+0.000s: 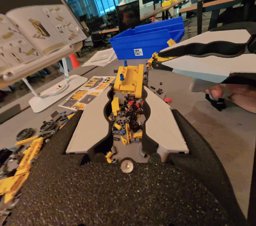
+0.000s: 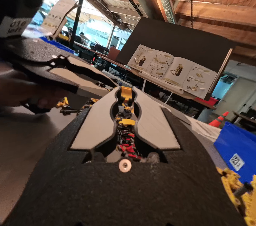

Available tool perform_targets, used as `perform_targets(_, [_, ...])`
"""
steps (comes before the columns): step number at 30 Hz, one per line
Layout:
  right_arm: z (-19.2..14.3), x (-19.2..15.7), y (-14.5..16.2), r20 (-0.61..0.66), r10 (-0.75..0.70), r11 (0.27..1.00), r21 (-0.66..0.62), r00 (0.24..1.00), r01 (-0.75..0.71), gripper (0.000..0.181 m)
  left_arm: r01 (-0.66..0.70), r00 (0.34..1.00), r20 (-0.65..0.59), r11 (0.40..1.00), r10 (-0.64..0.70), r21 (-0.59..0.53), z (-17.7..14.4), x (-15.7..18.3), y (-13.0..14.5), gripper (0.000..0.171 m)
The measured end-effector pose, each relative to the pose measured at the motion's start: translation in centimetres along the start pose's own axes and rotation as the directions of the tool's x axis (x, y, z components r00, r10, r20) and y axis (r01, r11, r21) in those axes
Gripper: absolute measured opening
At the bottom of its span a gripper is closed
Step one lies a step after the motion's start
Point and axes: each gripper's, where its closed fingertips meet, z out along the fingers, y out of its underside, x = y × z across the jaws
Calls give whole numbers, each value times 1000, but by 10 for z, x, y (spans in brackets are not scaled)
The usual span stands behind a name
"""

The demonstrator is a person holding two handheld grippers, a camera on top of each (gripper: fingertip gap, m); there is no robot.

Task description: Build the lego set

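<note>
Gripping the yellow block assembly (image 1: 128,79), left gripper (image 1: 128,89) leaves right gripper (image 2: 126,90) narrowly parted nearby.

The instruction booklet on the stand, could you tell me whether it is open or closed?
Open. The instruction booklet lies spread on its white stand, two facing pages of drawn building steps showing, a black board behind it.
</note>
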Motion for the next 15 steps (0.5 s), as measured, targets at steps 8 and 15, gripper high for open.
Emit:
perform_targets(8, [-2,-5,-11,75,173,981,71,982,-178,14,-187,975,143,974,169,125,-15,-2,-25,40])
perform_targets(15, [-3,-11,-15,94,154,982,97,983,-163,14,-227,965,167,961,200,157,-19,1,-31,40])
